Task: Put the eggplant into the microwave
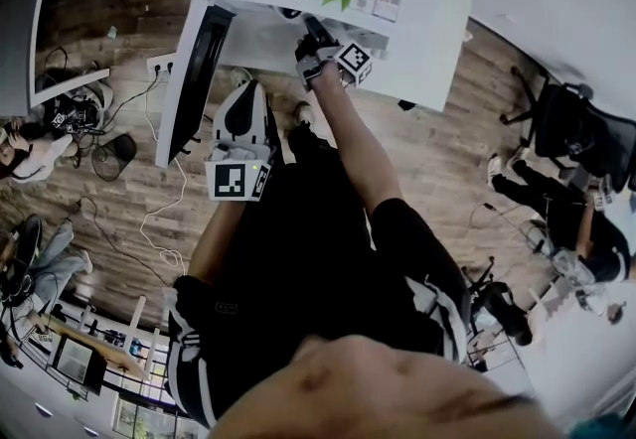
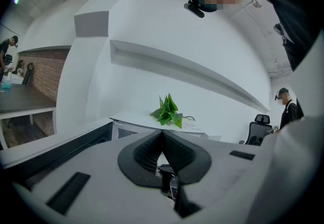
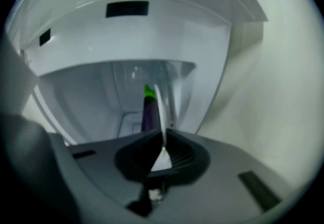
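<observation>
A: Where is the eggplant (image 3: 148, 111)?

B: Inside the microwave (image 3: 91, 91). The right gripper view shows it purple with a green stem end, lying along a thin white plate (image 3: 159, 106) that is seen edge-on. The white walls of the cavity are all around it.

A: Is the right gripper (image 3: 163, 134) holding it?

B: Not the eggplant itself. Its jaws are clenched on the rim of the plate, and the eggplant lies just beyond the tips, against the plate's face.

A: And from the head view?

B: The right arm reaches forward into the mouth of the microwave, which stands on a white tabletop (image 1: 427, 40). The door (image 1: 194, 79) is swung open to the left.

A: What about the left gripper (image 2: 162, 134)?

B: Its jaws are pressed together with nothing between them. It is held back near the open door, apart from the eggplant. A green plant (image 2: 168, 111) on the tabletop shows ahead of it.
</observation>
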Demonstrator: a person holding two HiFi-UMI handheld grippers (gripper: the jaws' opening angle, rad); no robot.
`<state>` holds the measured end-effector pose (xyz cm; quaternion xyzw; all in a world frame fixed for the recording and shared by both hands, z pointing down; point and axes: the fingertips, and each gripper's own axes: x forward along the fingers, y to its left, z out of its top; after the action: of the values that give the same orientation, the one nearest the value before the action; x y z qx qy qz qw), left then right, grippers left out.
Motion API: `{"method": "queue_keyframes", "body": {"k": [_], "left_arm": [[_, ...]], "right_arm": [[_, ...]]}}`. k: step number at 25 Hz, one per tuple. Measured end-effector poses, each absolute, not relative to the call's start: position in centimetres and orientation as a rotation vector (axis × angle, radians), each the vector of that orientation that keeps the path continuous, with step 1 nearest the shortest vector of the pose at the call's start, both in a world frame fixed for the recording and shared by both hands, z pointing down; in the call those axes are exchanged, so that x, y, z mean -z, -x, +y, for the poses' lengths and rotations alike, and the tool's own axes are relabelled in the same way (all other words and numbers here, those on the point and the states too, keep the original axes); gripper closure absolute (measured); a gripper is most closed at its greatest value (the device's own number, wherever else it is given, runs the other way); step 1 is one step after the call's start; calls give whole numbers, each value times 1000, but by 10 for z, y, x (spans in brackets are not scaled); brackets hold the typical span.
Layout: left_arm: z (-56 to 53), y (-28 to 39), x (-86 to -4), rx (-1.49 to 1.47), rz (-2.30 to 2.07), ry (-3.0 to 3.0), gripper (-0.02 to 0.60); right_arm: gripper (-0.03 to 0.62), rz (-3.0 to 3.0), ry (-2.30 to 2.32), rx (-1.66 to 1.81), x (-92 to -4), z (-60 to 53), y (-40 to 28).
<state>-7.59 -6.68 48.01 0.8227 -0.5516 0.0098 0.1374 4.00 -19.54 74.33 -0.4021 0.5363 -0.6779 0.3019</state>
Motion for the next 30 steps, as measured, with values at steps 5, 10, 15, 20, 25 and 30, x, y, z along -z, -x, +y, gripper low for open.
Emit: {"method": "queue_keyframes", "body": {"k": [5, 10, 15, 20, 25, 30], "left_arm": [[-65, 75, -480, -35, -1590, -2395, 549], [-62, 74, -483, -40, -1582, -2389, 549], [-63, 73, -482, -29, -1589, -2398, 549], [-62, 73, -480, -26, -1583, -2399, 549], [-62, 70, -479, -24, -1576, -2404, 549], [-62, 71, -477, -15, -1579, -2403, 549]], "right_arm": [[553, 1412, 1077, 1809, -743, -193, -39], [496, 1453, 1076, 1764, -739, -195, -42], [480, 1495, 1126, 1704, -740, -193, -48], [459, 1557, 1242, 1709, -739, -183, -52], [454, 1726, 1330, 1620, -731, -177, -55], [539, 2057, 1600, 1394, -715, -167, -58]]}}
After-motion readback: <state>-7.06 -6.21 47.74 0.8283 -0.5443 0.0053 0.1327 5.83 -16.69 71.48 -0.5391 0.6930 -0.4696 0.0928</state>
